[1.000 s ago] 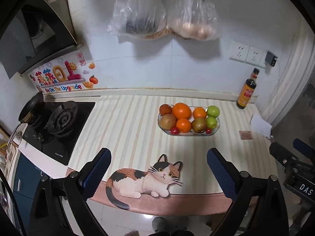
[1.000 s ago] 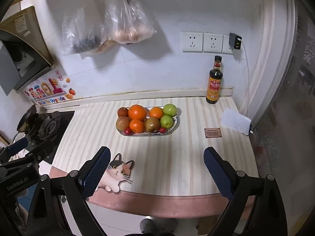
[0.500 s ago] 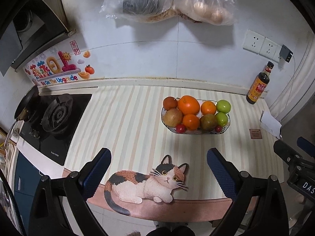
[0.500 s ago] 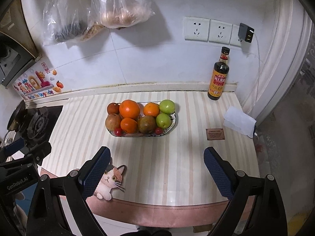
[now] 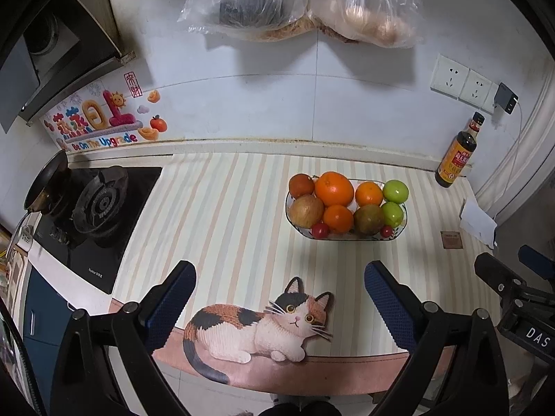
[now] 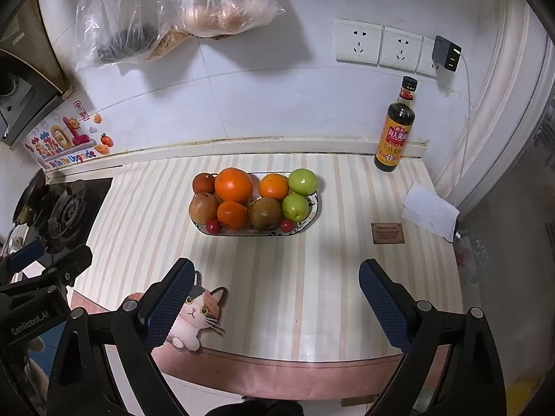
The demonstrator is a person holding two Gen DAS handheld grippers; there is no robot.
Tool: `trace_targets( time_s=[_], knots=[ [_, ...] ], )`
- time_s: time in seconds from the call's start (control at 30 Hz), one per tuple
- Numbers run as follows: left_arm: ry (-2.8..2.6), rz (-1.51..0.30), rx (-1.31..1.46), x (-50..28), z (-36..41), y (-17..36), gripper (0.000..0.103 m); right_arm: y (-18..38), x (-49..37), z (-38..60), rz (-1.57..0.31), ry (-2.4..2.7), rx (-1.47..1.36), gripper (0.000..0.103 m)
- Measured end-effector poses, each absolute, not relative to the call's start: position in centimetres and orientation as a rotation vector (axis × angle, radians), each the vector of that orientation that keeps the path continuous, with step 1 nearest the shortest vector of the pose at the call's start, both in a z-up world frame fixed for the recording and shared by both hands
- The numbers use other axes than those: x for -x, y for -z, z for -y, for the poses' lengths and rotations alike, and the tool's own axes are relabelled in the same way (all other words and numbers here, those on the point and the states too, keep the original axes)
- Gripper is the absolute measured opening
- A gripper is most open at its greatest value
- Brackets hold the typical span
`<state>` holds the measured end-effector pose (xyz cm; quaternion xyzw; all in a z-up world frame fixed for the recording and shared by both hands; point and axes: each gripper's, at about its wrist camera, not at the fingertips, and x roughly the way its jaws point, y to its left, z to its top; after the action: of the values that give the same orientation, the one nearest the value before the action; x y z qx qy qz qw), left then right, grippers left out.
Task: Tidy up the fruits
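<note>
Brimming with fruits, the bowl faces both wide-apart hand-held grippers.

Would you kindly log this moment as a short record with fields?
surface: striped counter
fruit dish: mid-counter, holding oranges, two green fruits, brownish fruits, two small red ones
largest orange: back row
bottle: upright by the wall, right of dish
left gripper: open, empty
right gripper: open, empty

In the bowl I count three oranges, two green apples, three brownish fruits and two cherry tomatoes; behind it, one bottle.
</note>
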<state>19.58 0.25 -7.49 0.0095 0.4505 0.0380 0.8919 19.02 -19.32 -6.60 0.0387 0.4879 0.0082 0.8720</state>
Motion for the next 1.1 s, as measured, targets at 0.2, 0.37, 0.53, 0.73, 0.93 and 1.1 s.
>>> trace_targets(
  time_s=[0.2, 0.37, 0.53, 0.73, 0.93, 1.1],
  knots=[
    [-0.081, -0.928, -0.017, -19.66, -0.34, 7.39, 0.102, 6.49, -18.97, 19.37, -1.016, -0.018, -0.086, 0.101],
    [-0.080, -0.931, -0.020, -19.74, -0.23, 7.44, 0.103, 6.32, -19.06, 19.35, -1.015, -0.018, -0.086, 0.102],
    [-0.080, -0.925, -0.022, -19.74, -0.20, 7.41, 0.103, 6.24, -19.39, 19.48, -1.013, -0.020, -0.084, 0.102],
    [-0.080, -0.926, -0.023, -19.70, -0.16, 7.41, 0.103, 6.23, -19.46, 19.52, -1.013, -0.022, -0.085, 0.102],
    [-0.077, -0.927, -0.023, -19.74, -0.20, 7.39, 0.103, 6.19, -19.62, 19.44, -1.012, -0.022, -0.084, 0.102],
    [-0.075, -0.927, -0.020, -19.77, -0.28, 7.36, 0.103, 6.22, -19.60, 19.42, -1.014, -0.022, -0.082, 0.102]
  ],
)
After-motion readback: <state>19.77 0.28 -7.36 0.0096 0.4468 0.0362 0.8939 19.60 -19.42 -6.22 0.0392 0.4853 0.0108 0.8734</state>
